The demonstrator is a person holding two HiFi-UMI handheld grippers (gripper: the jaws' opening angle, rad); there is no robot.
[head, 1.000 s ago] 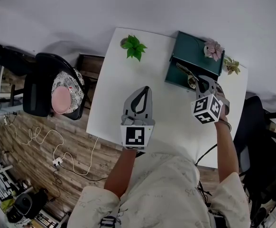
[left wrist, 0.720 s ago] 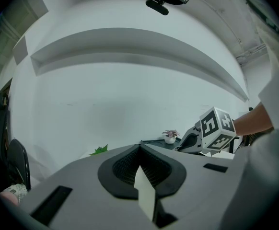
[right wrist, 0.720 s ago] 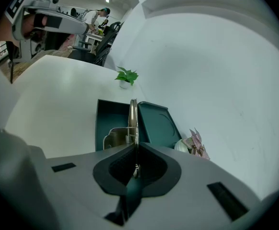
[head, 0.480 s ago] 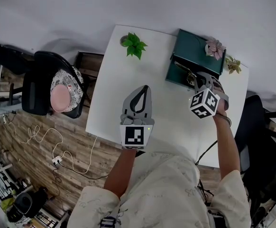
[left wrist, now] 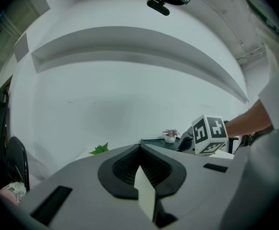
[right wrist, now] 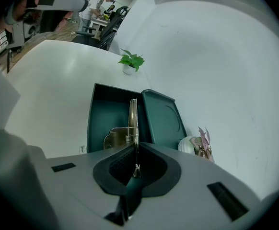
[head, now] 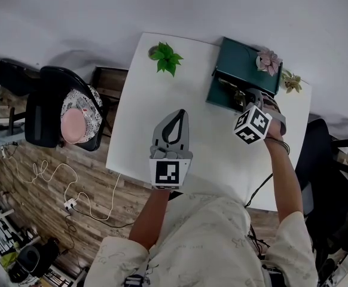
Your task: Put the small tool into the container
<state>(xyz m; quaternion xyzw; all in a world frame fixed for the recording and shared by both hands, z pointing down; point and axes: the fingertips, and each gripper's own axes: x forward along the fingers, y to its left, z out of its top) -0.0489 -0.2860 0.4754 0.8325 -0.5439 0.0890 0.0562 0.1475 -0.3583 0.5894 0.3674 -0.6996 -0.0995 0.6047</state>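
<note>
Holding the small tool (right wrist: 133, 115) tight between its shut jaws, the right gripper (right wrist: 133, 146) looks to hang just over the dark green container (right wrist: 105, 110). The container sits open at the upper right of the head view, on the far side of the white table (head: 162, 118). The tool is a thin, shiny metal thing with a wider brass-coloured part low on its left side; I cannot tell what kind of tool it is. Its long side runs straight out from the jaws, up the middle of the right gripper view. Its free end points at the spot where the open box meets its lid (right wrist: 161, 116). We see it edge-on, like a thin line. I think this is the carrying step, nearly done: the tool is not yet inside the box and has not been let go. The next move, I think, calls for going lower and a little to the left in that view, so the tool is over the bare floor of the box and not the lid, then opening the jaws. The left gripper (left wrist: 139, 146) sits near the middle of the table, jaws together, with nothing in them. A pink plant (head: 268, 60) stands right by the box, so the hand should keep clear of it.
</note>
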